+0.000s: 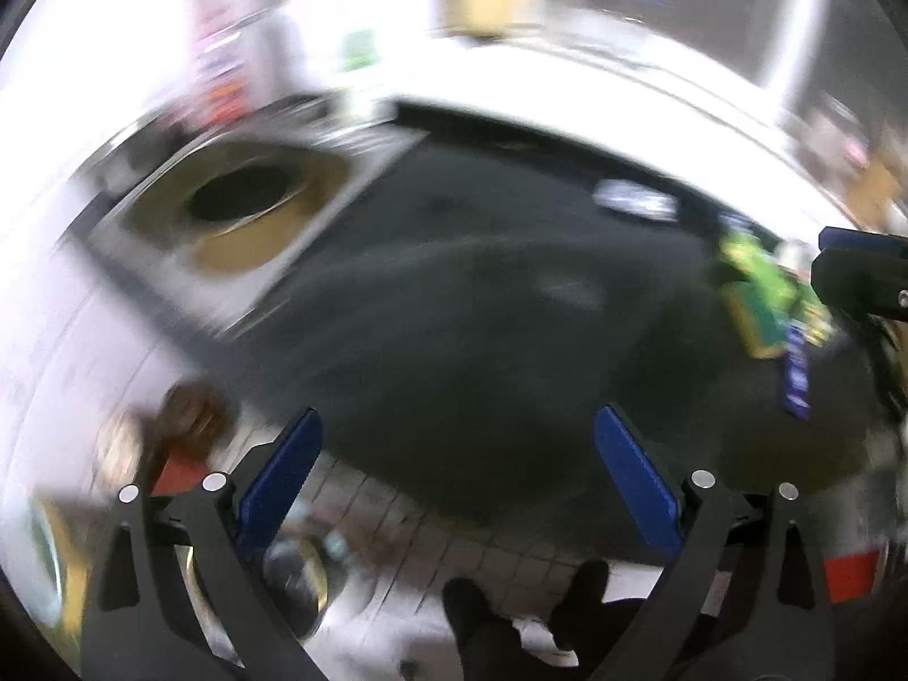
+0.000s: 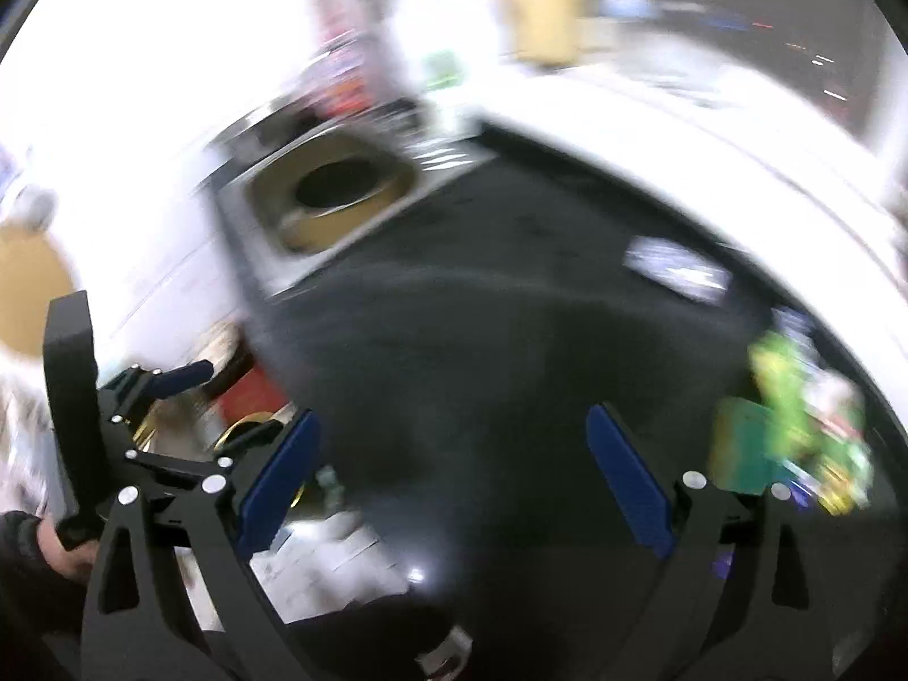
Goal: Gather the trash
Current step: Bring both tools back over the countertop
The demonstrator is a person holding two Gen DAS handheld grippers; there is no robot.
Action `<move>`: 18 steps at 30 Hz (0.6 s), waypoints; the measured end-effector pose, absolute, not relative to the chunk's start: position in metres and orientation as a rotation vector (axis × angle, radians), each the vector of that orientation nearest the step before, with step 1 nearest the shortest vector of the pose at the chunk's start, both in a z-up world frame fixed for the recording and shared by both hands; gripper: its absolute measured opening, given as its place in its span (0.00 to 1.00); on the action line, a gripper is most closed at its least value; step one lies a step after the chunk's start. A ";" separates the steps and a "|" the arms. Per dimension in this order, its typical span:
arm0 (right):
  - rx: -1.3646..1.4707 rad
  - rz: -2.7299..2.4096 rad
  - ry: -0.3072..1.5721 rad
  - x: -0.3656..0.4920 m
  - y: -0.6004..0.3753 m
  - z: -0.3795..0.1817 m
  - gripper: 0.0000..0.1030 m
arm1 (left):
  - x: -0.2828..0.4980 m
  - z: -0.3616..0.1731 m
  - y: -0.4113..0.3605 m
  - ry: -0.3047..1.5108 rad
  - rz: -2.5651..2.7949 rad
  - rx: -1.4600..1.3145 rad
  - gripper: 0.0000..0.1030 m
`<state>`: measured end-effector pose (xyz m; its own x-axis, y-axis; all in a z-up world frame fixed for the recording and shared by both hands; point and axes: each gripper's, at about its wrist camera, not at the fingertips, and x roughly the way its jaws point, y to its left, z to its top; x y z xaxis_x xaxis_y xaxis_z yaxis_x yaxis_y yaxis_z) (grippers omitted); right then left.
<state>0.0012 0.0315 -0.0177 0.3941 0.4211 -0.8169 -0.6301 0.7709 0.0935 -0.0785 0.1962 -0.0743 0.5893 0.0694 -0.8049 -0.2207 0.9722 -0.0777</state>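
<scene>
Both views are motion-blurred. My left gripper [image 1: 457, 474] is open and empty above a round dark table [image 1: 482, 284]. My right gripper [image 2: 451, 474] is open and empty above the same table [image 2: 482, 340]. Green and yellow wrappers [image 1: 766, 295] lie at the table's right edge, and show in the right wrist view [image 2: 794, 437] just right of my right fingers. A blue-white wrapper [image 1: 635, 201] lies further back; it also shows in the right wrist view [image 2: 675, 269]. A bin with a round dark hole in a tan top [image 1: 244, 204] stands at the far left, also in the right wrist view [image 2: 335, 187].
The other gripper shows at the right edge of the left wrist view [image 1: 862, 278] and at the left of the right wrist view [image 2: 147, 397]. White floor surrounds the table. Blurred clutter with red pieces [image 1: 181, 471] lies low left. A tan post [image 2: 539, 0] stands behind.
</scene>
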 end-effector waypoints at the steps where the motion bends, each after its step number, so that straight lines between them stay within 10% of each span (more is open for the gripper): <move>1: -0.228 0.620 0.942 0.007 0.008 -0.013 0.89 | -0.059 -0.067 0.173 0.921 0.104 -0.137 0.91; 18: 0.064 0.107 0.894 0.006 -0.280 -0.007 0.89 | 0.031 -0.052 -0.047 0.963 -0.261 0.119 0.91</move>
<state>0.0064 -0.2800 -0.0072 0.6212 0.1201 -0.7744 -0.0663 0.9927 0.1008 0.0307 -0.0471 -0.0518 0.5428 -0.1668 -0.8231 0.2719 0.9622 -0.0157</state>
